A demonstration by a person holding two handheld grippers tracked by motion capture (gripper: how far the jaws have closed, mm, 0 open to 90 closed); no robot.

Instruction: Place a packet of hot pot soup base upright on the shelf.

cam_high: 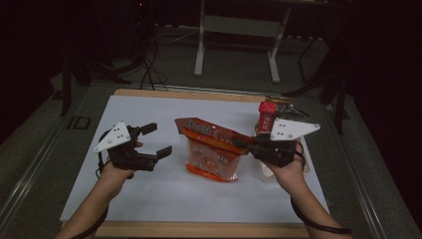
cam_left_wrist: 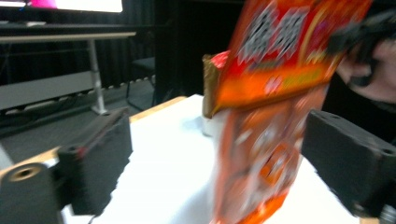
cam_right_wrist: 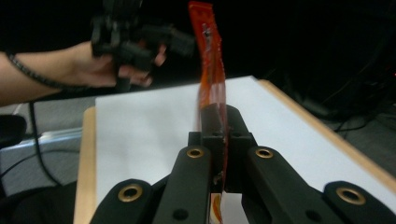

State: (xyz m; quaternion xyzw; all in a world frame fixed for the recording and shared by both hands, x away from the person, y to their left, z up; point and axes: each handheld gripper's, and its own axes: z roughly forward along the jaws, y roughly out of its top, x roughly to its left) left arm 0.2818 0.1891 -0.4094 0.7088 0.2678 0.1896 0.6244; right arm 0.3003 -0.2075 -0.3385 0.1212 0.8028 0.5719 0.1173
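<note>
Dim room, white table (cam_high: 149, 199): right claw (cam_high: 242, 144) clamped on orange snack bag (cam_high: 209, 149), long axis hanging down; left claw (cam_high: 155, 139) wide open, empty, just left of bag.

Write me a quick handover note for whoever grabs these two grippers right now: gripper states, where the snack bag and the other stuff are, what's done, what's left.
Left gripper: open, jaws spread wide, nothing between the pads, left of the bag.
Right gripper: shut on the orange snack bag, pinching its edge.
The bag hangs from that grip over the middle of the white board, lifted clear as far as I can tell.
A red packet stands upright at the board's far right, behind the right gripper.
Done: bag gripped and raised by the right gripper alone.
Left: probably carrying the bag to its place and setting it down; the target isn't evident.
</note>
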